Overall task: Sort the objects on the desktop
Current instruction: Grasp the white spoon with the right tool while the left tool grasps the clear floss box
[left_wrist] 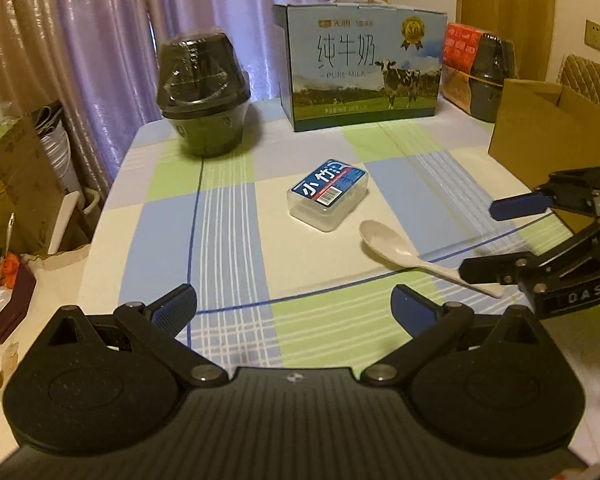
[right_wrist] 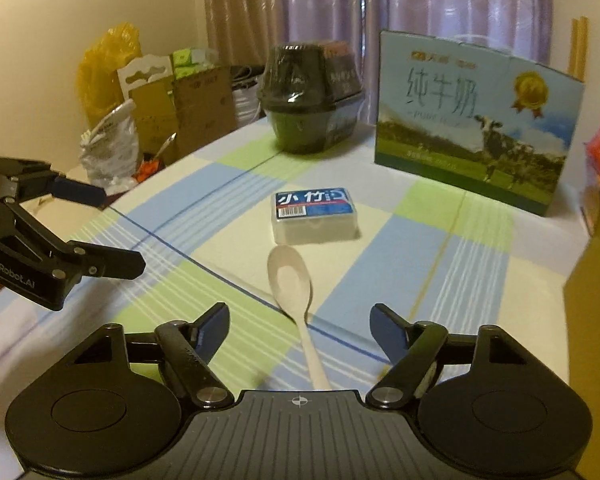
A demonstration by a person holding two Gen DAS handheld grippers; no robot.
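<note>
spoon — a pale cream plastic spoon (right_wrist: 296,300) — is lying flat on the checked blue, green and cream tabletop (right_wrist: 440,248), just this side of a small clear plastic box with a blue label (right_wrist: 315,216). its long axis is running almost straight toward the right hand-held gripper (right_wrist: 299,330), bowl pointing away and handle passing between the two spread fingers, which are gripping nothing. the left hand-held gripper (left_wrist: 294,308) is also standing wide apart and empty, and from its view the spoon (left_wrist: 420,258) is lying off to the right at a slant, handle under the right tool. judging by this, the right one is nearer and already lined up — closing on the handle looks like the coming move.
</note>
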